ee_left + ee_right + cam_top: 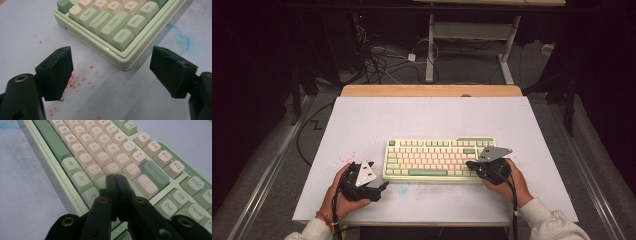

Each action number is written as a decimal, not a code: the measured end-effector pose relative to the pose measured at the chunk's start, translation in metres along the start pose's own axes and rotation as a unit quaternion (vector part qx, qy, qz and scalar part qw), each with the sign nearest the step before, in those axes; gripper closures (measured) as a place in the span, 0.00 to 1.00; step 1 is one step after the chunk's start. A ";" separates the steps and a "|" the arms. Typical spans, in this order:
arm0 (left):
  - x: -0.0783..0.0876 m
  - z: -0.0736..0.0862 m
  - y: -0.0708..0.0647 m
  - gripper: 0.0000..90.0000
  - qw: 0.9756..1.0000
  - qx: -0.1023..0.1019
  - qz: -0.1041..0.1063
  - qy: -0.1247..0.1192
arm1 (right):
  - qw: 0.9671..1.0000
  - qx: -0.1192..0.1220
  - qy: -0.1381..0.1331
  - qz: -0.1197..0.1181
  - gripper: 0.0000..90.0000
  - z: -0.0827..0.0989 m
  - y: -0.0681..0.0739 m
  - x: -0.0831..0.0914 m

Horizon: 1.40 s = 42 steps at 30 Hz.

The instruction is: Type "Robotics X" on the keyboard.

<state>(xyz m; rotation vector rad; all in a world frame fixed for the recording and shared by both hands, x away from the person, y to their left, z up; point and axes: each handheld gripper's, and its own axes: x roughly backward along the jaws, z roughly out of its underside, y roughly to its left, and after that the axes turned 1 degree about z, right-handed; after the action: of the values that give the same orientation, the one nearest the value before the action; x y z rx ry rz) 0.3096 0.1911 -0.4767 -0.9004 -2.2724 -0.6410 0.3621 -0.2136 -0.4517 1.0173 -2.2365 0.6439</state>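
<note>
Nearest the person, the left tongs [379, 189] lie low on the surface [362, 125], held in the left hand [343, 192], with their jaws standing wide apart and nothing between them. In the left gripper view those left tongs [111, 72] frame bare surface speckled with red marks [77, 81], and just beyond the jaw tips sits the near left corner of the keyboard [117, 57], not touched by either jaw; its Ctrl key [122, 37] is the closest key to them. A faint blue smear [182, 37] lies off past the right-hand jaw.

A little farther in, the right tongs [472, 165], carried by the right hand [509, 180], have their jaws pressed together with nothing held. Their closed tips rest over the right part of the keyboard [439, 160]. In the right gripper view the right tongs [116, 178] point at the keys just short of the Backspace key [155, 173], though whether the tips actually press a key I cannot tell. The keyboard stretches away from both tongs, lying flat between them.
</note>
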 end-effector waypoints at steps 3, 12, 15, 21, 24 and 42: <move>0.000 0.000 0.000 0.20 1.000 0.000 0.000 0.000 | 1.000 -0.001 0.001 0.000 1.00 0.000 0.000 0.000; 0.005 -0.004 0.000 0.27 1.000 0.011 0.007 -0.015 | 1.000 0.002 0.003 0.004 1.00 0.003 0.002 -0.003; 0.010 -0.007 0.001 0.41 1.000 0.013 0.014 -0.022 | 1.000 0.003 0.003 0.005 1.00 0.003 0.002 -0.002; 0.015 -0.015 0.003 0.72 0.999 0.011 0.026 -0.027 | 1.000 0.002 0.002 0.007 1.00 0.004 0.003 -0.002; 0.014 -0.020 0.004 0.90 0.999 0.008 0.038 -0.016 | 1.000 0.003 0.002 0.009 1.00 0.004 0.003 -0.002; 0.002 -0.051 0.007 0.97 0.998 -0.008 0.059 0.013 | 1.000 0.001 0.001 0.014 1.00 0.004 0.005 -0.003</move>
<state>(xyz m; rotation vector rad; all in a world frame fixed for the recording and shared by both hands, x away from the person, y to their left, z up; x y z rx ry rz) 0.3310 0.1650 -0.4384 -1.0190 -2.1755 -0.6151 0.3586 -0.2120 -0.4573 0.9882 -2.2521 0.6599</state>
